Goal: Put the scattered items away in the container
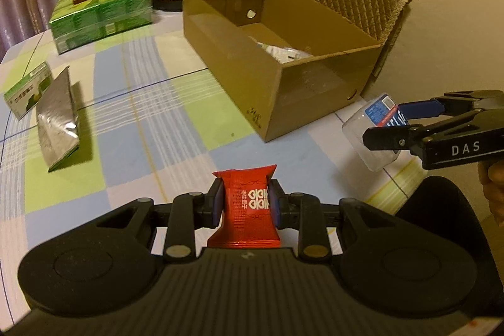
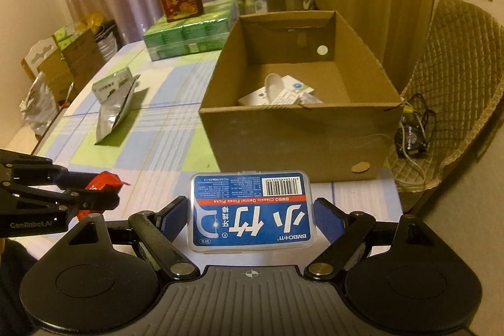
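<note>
Cardboard box (image 2: pixel 296 128) sits far ahead on the tabletop (image 1: pixel 176 103), some white items already inside. My left gripper (image 1: pixel 246 203) has its fingers pinched on a red snack packet (image 1: pixel 245 210): light, soft and crinkly, I judge, so gripping across its middle suits it. My right gripper (image 2: pixel 252 221) has its fingers spread wide around a clear dental floss case (image 2: pixel 252 210), stiff and likely slippery, best taken across its short sides. A silver pouch (image 1: pixel 56 125) lies far left.

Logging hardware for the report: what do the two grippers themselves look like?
Both are black linkage grippers with blue textured pads and round silver pivot pins. The right gripper reads "DAS" in white; the left gripper reads "GenRobot.AI". No cables show.
</note>
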Motion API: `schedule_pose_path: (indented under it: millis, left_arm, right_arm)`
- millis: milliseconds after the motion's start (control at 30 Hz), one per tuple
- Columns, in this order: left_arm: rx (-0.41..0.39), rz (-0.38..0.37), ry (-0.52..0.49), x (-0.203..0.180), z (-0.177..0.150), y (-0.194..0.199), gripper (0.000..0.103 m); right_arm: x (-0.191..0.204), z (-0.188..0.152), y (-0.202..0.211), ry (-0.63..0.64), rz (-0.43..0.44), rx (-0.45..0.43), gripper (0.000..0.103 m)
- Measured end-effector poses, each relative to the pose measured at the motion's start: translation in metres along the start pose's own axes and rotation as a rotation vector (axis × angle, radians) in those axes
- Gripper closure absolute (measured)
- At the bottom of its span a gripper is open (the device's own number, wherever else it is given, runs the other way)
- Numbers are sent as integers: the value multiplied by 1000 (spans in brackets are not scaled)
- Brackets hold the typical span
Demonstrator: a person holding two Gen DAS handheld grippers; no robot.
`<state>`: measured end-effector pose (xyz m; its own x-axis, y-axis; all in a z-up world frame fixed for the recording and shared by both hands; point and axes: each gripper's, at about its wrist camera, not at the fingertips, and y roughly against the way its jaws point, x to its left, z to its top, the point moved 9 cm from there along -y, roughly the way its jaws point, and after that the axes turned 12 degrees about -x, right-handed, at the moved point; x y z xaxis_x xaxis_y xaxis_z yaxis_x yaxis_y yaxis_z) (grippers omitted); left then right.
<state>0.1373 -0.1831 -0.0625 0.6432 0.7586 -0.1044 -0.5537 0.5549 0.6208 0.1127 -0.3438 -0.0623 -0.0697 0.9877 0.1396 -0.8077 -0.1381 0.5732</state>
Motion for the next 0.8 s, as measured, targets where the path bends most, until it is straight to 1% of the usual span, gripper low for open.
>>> schedule_pose_path:
  millis: [233, 500, 800]
  left_arm:
    - [-19, -24, -35, -13, 19, -6, 79]
    - [-51, -54, -79, -28, 48, -15, 79]
    - [-83, -73, -84, -35, 75, -24, 79]
  right_arm:
    - [-9, 12, 4, -1, -7, -23, 20]
    - [-16, 31, 6, 20, -18, -55, 20]
    - [-28, 56, 4, 42, -29, -90, 20]
